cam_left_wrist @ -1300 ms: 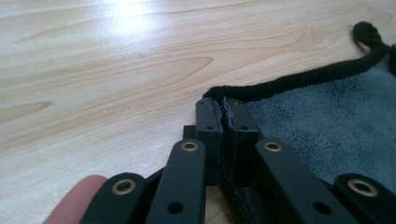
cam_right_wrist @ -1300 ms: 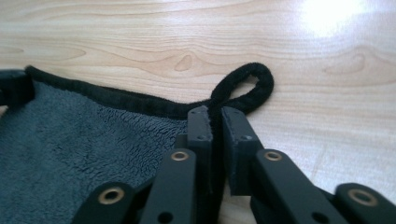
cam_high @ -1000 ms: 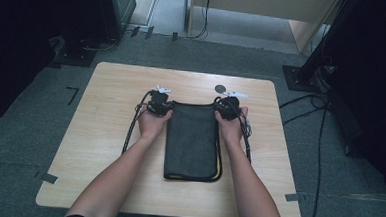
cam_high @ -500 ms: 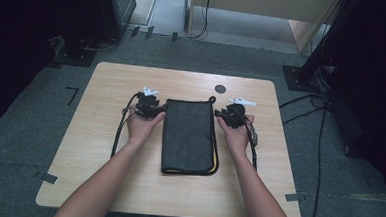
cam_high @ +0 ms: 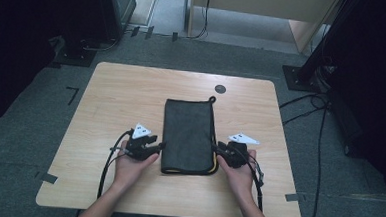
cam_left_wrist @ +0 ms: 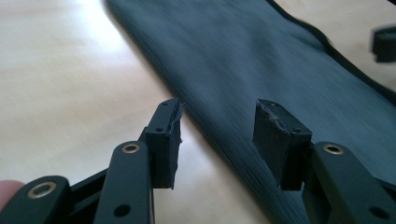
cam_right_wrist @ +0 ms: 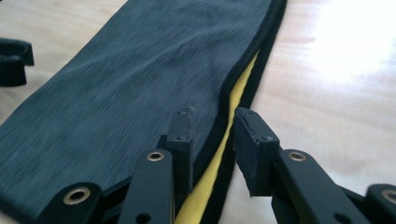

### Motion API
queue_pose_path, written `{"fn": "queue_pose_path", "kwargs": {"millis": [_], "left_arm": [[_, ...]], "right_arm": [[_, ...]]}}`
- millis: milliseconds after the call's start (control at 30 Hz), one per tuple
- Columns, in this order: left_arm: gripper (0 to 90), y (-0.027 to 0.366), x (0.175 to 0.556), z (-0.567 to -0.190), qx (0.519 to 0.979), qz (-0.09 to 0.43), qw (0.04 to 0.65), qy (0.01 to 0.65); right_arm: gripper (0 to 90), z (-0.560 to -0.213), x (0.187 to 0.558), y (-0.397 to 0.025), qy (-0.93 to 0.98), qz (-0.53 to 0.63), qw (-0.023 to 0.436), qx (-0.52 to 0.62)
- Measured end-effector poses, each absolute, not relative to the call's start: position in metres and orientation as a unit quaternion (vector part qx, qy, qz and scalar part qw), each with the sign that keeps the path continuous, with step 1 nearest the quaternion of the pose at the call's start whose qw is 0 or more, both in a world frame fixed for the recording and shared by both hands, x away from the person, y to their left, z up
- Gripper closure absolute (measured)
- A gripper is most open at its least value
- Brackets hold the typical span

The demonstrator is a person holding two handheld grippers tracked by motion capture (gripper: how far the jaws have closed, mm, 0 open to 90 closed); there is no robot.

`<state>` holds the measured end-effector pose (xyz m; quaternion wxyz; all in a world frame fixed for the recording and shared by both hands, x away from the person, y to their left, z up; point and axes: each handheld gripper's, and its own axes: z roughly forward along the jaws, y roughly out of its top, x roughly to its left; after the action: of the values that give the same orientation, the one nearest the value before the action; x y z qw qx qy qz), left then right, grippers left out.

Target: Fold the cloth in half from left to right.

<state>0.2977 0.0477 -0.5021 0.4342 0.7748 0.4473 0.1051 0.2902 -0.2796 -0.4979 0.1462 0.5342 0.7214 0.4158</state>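
Note:
A folded black cloth (cam_high: 188, 136) lies lengthwise in the middle of the wooden table (cam_high: 121, 100); a yellow inner layer (cam_high: 214, 162) peeks out along its near right edge. My left gripper (cam_high: 156, 147) is at the cloth's near left edge. In the left gripper view it (cam_left_wrist: 217, 116) stands open, one jaw over bare wood, the other over the cloth (cam_left_wrist: 280, 60). My right gripper (cam_high: 218, 149) is at the near right edge. In the right gripper view it (cam_right_wrist: 212, 119) is open, its jaws straddling the black hem and the yellow layer (cam_right_wrist: 233, 107).
A small dark disc (cam_high: 220, 89) sits on the table beyond the cloth, near a hanging loop (cam_high: 212, 98) at the cloth's far right corner. Cables (cam_high: 105, 169) trail from both grippers toward the front edge. Dark stands and floor cables surround the table.
Both grippers have left the cloth's far corners and come back toward me along its sides to the near end. The cloth lies flat and has barely shifted.

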Motion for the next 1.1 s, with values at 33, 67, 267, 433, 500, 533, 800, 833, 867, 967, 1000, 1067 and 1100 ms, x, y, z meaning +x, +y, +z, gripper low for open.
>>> {"fn": "queue_pose_path", "kwargs": {"millis": [33,67,267,433,500,533,800,833,867,967,1000,1067,1100], "left_arm": [[50.9,0.048,0.29,-0.503,0.776,0.106,0.435,0.444],[50.8,0.048,0.283,-0.505,0.775,0.11,0.436,0.443],[48.8,0.046,0.254,-0.51,0.787,0.119,0.431,0.426],[48.4,0.042,0.241,-0.511,0.802,0.13,0.419,0.407],[48.4,0.039,0.239,-0.512,0.809,0.137,0.411,0.399],[48.5,0.038,0.238,-0.512,0.811,0.139,0.409,0.394],[49.0,0.033,0.237,-0.515,0.823,0.141,0.392,0.385],[49.1,0.033,0.237,-0.516,0.824,0.142,0.391,0.385],[49.1,0.033,0.237,-0.516,0.824,0.142,0.391,0.385],[49.1,0.034,0.237,-0.515,0.824,0.138,0.394,0.384],[49.2,0.035,0.237,-0.515,0.824,0.138,0.395,0.383],[49.2,0.035,0.237,-0.515,0.822,0.135,0.396,0.385],[49.3,0.036,0.237,-0.515,0.822,0.133,0.397,0.386]], "right_arm": [[67.9,-0.497,0.285,-0.28,0.72,0.416,0.148,0.536],[67.9,-0.497,0.281,-0.281,0.718,0.417,0.146,0.538],[67.9,-0.503,0.258,-0.277,0.716,0.414,0.137,0.545],[67.6,-0.503,0.243,-0.276,0.709,0.414,0.134,0.555],[67.8,-0.507,0.242,-0.274,0.711,0.409,0.129,0.557],[68.3,-0.509,0.243,-0.273,0.712,0.408,0.127,0.557],[89.0,-0.513,0.245,-0.269,0.72,0.406,0.123,0.55],[89.4,-0.512,0.244,-0.27,0.719,0.409,0.123,0.549],[89.5,-0.51,0.244,-0.271,0.719,0.409,0.124,0.548],[87.6,-0.507,0.242,-0.272,0.717,0.411,0.126,0.548],[84.9,-0.507,0.242,-0.272,0.717,0.409,0.129,0.549],[80.1,-0.509,0.242,-0.271,0.715,0.406,0.129,0.554],[76.9,-0.511,0.242,-0.272,0.713,0.406,0.125,0.558]]}}
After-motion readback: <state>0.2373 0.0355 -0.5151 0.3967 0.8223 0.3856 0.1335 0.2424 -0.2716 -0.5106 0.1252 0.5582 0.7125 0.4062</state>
